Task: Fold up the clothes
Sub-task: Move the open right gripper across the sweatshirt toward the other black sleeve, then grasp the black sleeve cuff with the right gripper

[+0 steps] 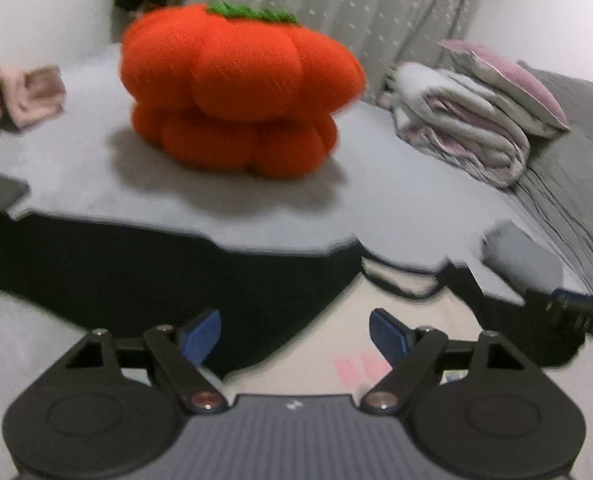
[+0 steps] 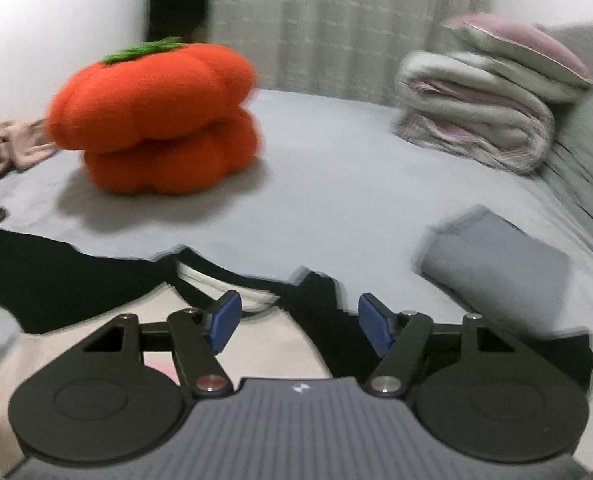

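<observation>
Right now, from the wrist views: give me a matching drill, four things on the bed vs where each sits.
Things:
1. orange pumpkin-shaped plush cushion
2. folded white-and-pink quilt
3. small folded grey cloth
4. black-and-white shirt with black sleeves

Places:
A. spread flat, nearest the grippers
B. far right, under a pink pillow
C. right, between the shirt and the quilt
D. far left of centre, on the grey sheet

Pairs: 1-D, 2-B, 3-C, 4-A
</observation>
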The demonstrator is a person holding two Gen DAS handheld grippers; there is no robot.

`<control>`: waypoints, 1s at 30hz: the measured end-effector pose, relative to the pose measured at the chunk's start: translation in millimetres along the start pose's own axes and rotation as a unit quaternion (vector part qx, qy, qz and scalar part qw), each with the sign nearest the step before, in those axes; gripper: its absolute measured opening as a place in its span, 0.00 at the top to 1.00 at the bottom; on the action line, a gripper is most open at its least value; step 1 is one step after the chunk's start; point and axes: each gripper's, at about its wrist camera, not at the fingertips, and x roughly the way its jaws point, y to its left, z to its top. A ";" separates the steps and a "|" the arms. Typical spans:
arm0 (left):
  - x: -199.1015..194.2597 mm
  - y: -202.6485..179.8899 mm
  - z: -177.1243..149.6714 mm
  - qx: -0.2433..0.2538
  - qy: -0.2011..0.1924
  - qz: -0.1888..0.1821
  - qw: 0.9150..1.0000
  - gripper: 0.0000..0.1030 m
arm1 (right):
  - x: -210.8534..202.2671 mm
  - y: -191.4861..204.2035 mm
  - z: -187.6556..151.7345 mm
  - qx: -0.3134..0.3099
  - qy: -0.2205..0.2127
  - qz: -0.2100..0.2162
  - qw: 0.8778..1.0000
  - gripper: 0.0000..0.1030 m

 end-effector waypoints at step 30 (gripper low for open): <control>25.8 -18.3 -42.3 0.023 -0.015 -0.025 0.999 0.20 | 13.4 -193.2 -89.4 0.318 -0.048 -0.208 0.924 0.91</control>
